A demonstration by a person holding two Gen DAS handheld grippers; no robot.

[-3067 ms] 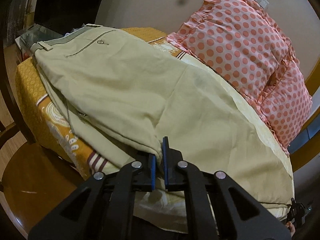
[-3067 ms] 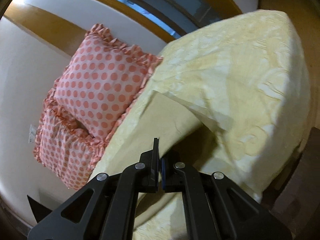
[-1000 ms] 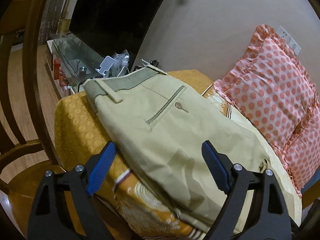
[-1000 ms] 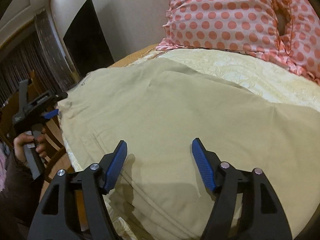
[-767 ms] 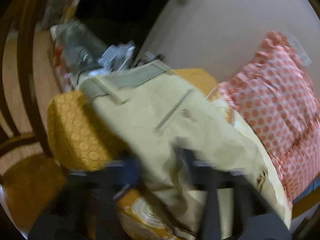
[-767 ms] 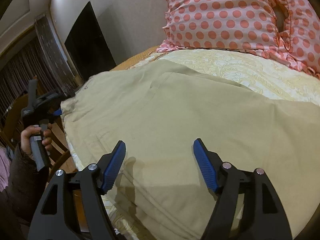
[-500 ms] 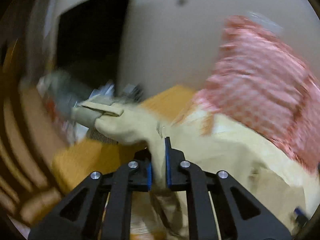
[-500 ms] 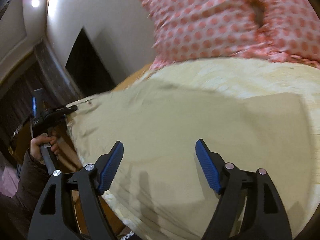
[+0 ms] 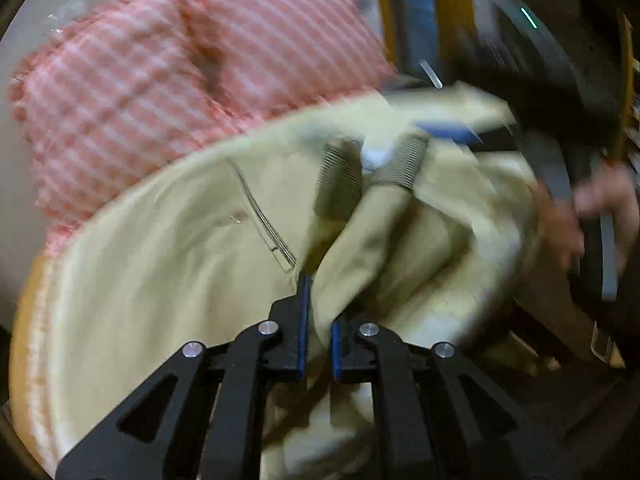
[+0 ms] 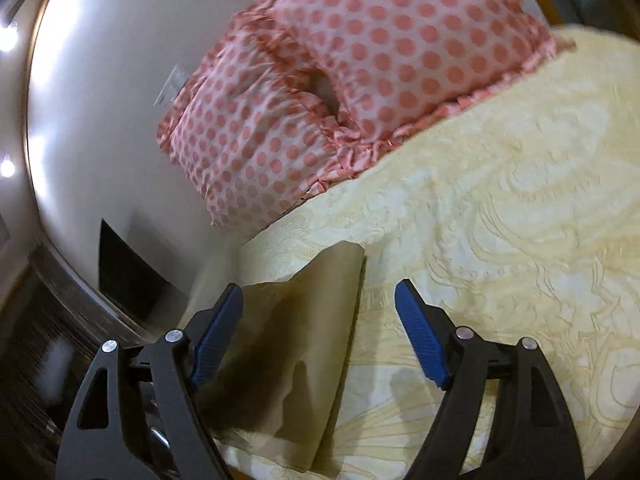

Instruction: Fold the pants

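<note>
Pants (image 9: 168,280): khaki, lying on the yellow bedspread (image 10: 520,240); in the left wrist view the cloth is bunched and lifted near the waistband, the whole view motion-blurred.
Left gripper (image 9: 318,340): blue-padded fingers nearly closed, pinching a raised fold of the pants.
Right gripper (image 10: 320,336): fingers spread wide, holding nothing, just above a flat end of the pants (image 10: 304,360) that lies between them on the bedspread.
Back pocket (image 9: 264,220): slit with a button beside it, beyond the left gripper.
Right hand (image 9: 576,220): blurred at the right edge of the left wrist view, around a grey handle.
Pillows (image 10: 352,80): two pink polka-dot ones, at the far side against the pale wall (image 10: 112,120).
</note>
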